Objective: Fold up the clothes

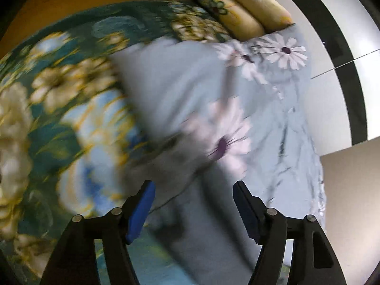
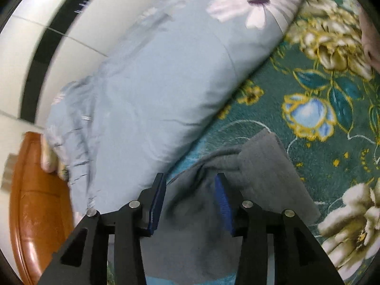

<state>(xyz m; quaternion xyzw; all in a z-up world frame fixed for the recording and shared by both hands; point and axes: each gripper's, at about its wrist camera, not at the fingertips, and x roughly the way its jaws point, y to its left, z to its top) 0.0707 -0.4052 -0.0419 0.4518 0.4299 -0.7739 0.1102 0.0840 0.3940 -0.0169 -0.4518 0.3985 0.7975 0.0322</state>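
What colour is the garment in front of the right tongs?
Plain grey garment, clearest in the right wrist view.

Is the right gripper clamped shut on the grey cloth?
No, the right gripper stands open, with the grey cloth lying between its blue pads but not pinched.

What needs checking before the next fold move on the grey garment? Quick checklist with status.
1. Right gripper open: ok, blue pads apart.
2. Grey garment between the right pads, unpinched: ok.
3. Left gripper open: ok.
4. Left gripper's target: cannot tell, that view is blurred.
5. Garment flat: not ok, bunched at the pads.
6. Space to fold: not ok, the blue floral pillow lies right beside it on the green floral bedspread.
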